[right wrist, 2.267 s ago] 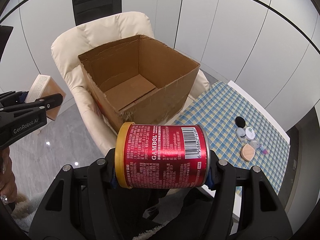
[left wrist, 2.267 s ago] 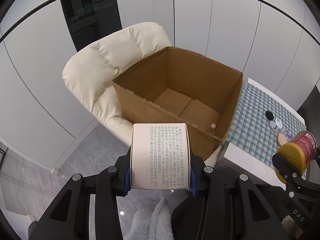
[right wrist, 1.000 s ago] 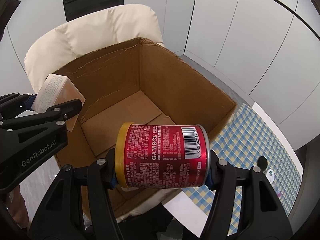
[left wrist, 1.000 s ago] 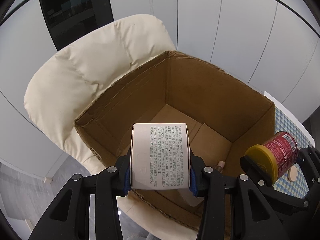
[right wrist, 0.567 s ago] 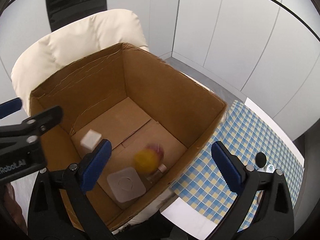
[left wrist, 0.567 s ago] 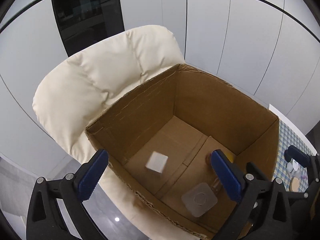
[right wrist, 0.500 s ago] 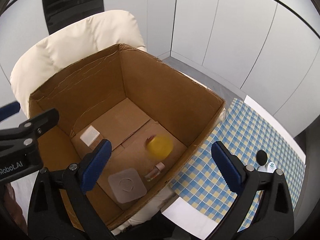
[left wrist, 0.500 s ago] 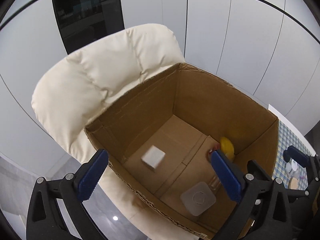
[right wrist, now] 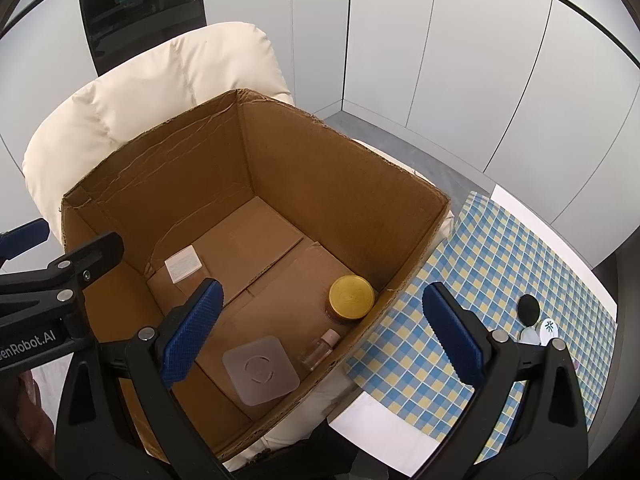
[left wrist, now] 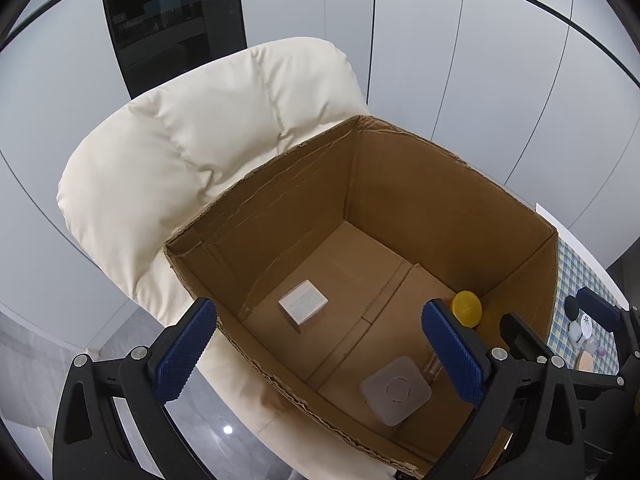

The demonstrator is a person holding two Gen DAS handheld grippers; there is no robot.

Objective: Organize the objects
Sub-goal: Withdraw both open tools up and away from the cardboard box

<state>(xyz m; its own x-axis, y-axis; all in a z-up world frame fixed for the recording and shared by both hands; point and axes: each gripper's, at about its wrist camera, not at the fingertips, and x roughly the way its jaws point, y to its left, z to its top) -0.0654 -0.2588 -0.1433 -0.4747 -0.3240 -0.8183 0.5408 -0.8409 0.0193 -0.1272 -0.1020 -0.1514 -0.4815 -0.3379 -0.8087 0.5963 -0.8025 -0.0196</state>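
Observation:
An open cardboard box (left wrist: 400, 184) (right wrist: 280, 152) stands on a cream chair. On its floor lie a small white carton (left wrist: 303, 306) (right wrist: 183, 264), a red can with a yellow lid (left wrist: 466, 308) (right wrist: 351, 297) standing upright in the right corner, a small clear bottle (right wrist: 320, 350) and a square translucent container (left wrist: 395, 390) (right wrist: 260, 370). My left gripper (left wrist: 320, 348) hangs open over the box with nothing between its blue pads. My right gripper (right wrist: 320, 332) is open too, above the box's near right side, and holds nothing.
The cream padded chair (left wrist: 192, 152) (right wrist: 152, 84) carries the box. To the right is a table with a blue and yellow checked cloth (right wrist: 500, 280) bearing a few small round cosmetic items (right wrist: 532, 316) (left wrist: 580, 324). Grey wall panels stand behind.
Both grippers opened and let go: the white carton and the red can dropped into the box. The can bounced and came to rest upright in the right corner.

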